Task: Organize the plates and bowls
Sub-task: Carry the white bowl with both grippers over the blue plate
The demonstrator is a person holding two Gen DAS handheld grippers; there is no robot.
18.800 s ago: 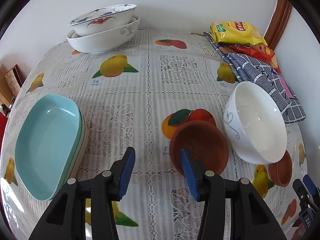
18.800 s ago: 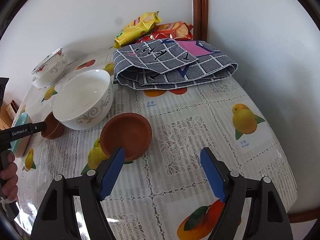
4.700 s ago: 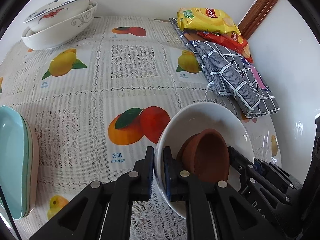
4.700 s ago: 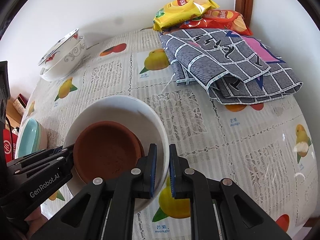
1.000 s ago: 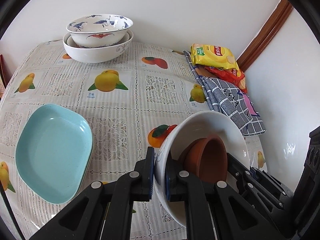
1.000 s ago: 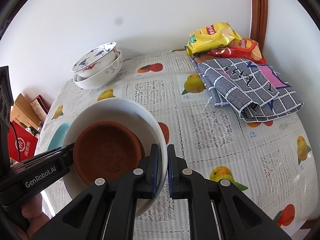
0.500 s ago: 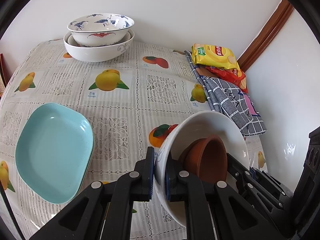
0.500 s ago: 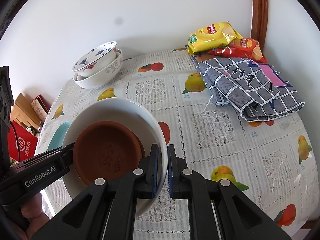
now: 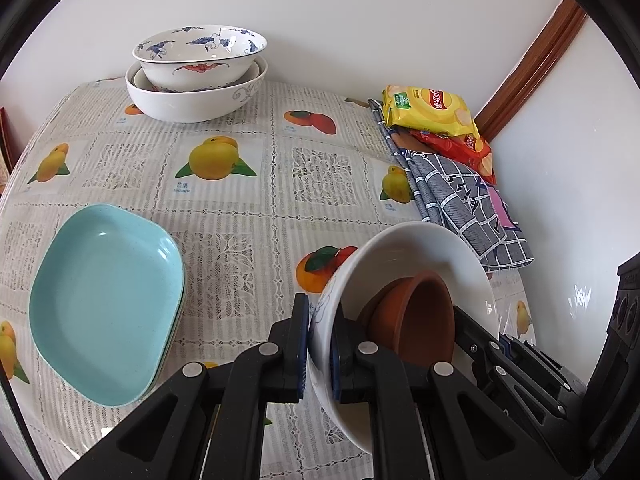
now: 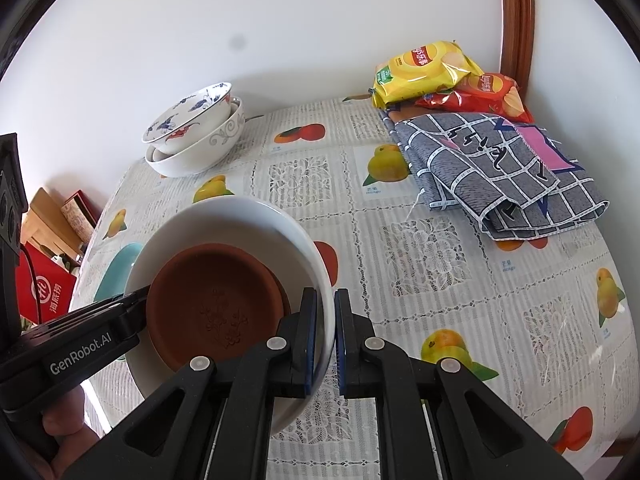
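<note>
White glazed bowl [image 9: 404, 280] riding clamped by its near-left rim in the left gripper [image 9: 318, 344], jaws pinching narrow on the thin wall; tilting toward the lens, probably while being carried to the far stack of bowls [image 9: 196, 76]. Nesting inside: matte brown clay saucers [image 9: 416, 320]. Lying flat at left: smooth teal plates [image 9: 104, 304] on lace-patterned tablecloth [image 9: 320, 172].

Seen from the right wrist: right gripper [image 10: 322, 340] nipping the opposite rim, jaws likewise closed on the bowl [image 10: 228, 216], sharing its weight above the table. Embossed saucer [image 10: 216, 304] sitting level inside.
</note>
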